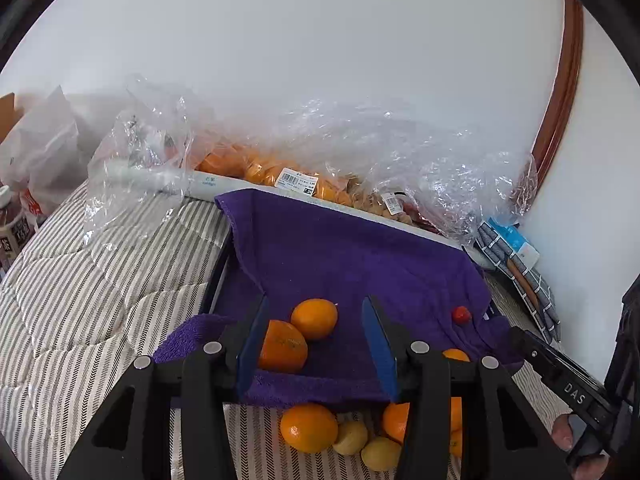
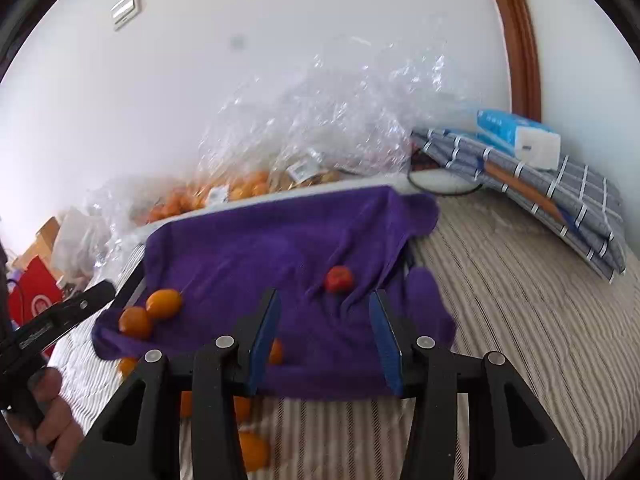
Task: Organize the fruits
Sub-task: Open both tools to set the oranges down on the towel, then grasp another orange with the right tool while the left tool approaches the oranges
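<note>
Both grippers hang over a purple towel (image 1: 352,256) draped across a tray on a striped bed. The left gripper (image 1: 316,344) has its jaws parted with nothing pressed between the pads; two oranges (image 1: 298,334) lie on the towel just past them, the nearer one beside the left blade and seemingly touching the other. The right gripper (image 2: 326,340) is likewise released, holding nothing, with a small red fruit (image 2: 338,279) on the towel just beyond its tips and a little right of centre. No earlier picture is given, so only this stance can be told. The step in hand looks like sorting loose fruit onto the towel by kind. To do it well, each gripper should probably straddle one fruit squarely at its widest part and close gently, since round fruit may roll on the folded cloth, and the touching oranges are best taken one at a time, far one first. More oranges and some pale yellow fruits (image 1: 366,442) lie on the bedding at the towel's near edge, outside the tray. Far behind, crumpled clear bags (image 1: 400,152) hold many oranges and some tan fruit; the towel carries only a few pieces so far.
</note>
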The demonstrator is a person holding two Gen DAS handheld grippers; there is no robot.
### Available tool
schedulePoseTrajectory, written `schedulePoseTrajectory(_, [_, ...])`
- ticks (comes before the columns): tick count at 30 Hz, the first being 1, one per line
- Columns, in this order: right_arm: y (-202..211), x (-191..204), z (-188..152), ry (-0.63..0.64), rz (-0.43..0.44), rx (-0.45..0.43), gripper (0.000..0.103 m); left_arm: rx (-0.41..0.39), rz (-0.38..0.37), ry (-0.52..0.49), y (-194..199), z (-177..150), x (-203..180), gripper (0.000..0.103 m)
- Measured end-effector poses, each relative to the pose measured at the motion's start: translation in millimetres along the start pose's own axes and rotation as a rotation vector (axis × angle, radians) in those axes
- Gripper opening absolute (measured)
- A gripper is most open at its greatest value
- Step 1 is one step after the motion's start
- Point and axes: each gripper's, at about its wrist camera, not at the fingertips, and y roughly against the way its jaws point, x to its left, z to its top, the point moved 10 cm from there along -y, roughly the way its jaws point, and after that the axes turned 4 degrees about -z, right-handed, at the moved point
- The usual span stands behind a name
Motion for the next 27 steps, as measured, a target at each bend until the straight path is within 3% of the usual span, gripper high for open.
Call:
schedulePoseTrajectory(6, [17.4,13.2,-27.3,0.078,-0.040,0.036,0.046,0.016,0.004,-0.028,-2.4,-6.7,-6.5,0.046])
schedulePoseTrajectory(12, [32.9,20.4,-56.8,0.105,-0.041,0.071,0.046,-0.004,0.030,0.015,7.6,-8.8,7.5,0.046])
schedulePoseTrajectory(18, [48.3,29.6,-68.0,0.117,-0.025,0.083,0.046,0.027,0.038,0.097,12.9,-17.7,26.6,0.046])
schedulePoseTrajectory(24, [45.8,44.0,-79.9,0.120,0.028,0.121,0.046,0.008,0.103,0.087,35.2,-28.8,46.4,0.046])
schedulePoseTrajectory(27, [35.3,56.4,-89.2,0.168,0.041,0.150,0.046,0.037,0.124,0.103,39.7,-39.9,57.9,0.047])
